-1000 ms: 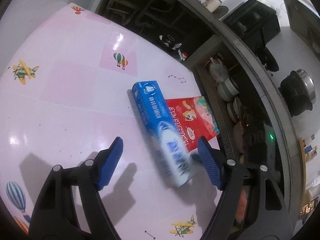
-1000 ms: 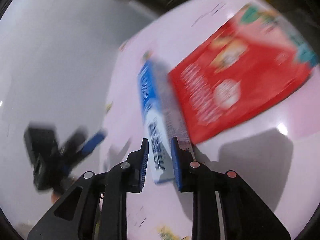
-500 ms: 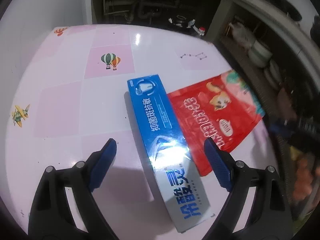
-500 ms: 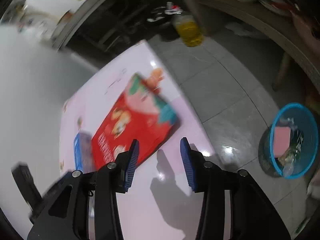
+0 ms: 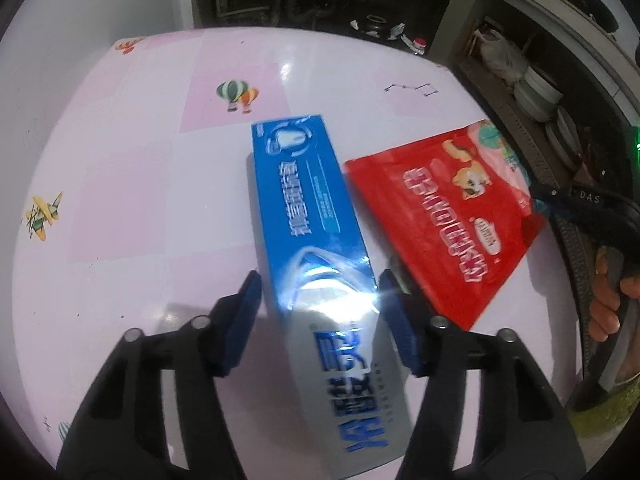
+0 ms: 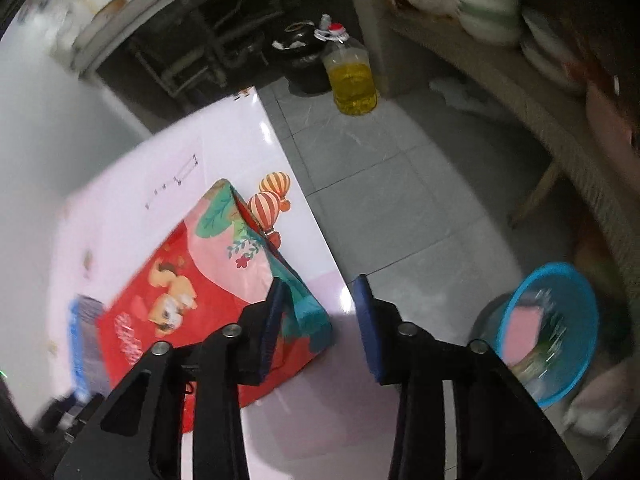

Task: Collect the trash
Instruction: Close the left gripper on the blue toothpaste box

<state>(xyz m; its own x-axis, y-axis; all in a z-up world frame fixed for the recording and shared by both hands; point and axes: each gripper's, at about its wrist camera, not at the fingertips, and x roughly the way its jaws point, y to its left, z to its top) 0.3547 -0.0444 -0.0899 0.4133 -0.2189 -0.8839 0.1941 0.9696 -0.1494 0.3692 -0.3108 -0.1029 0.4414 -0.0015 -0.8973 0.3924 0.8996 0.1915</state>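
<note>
Your right gripper [image 6: 320, 300] hangs over the edge of the glossy pink table [image 6: 224, 144], blue-padded fingers [image 6: 368, 320] spread apart, nothing between them. The left pad sits just over the teal corner of the flat red snack pouch [image 6: 192, 300]. That pouch lies on the table; a blue carton [image 6: 82, 344] shows partly at its far side, blurred. On the grey tiled floor [image 6: 384, 168]: a round blue plastic basket [image 6: 560, 320] holding a pink item and scraps, and farther off a clear bottle of yellow oil [image 6: 352, 80].
</note>
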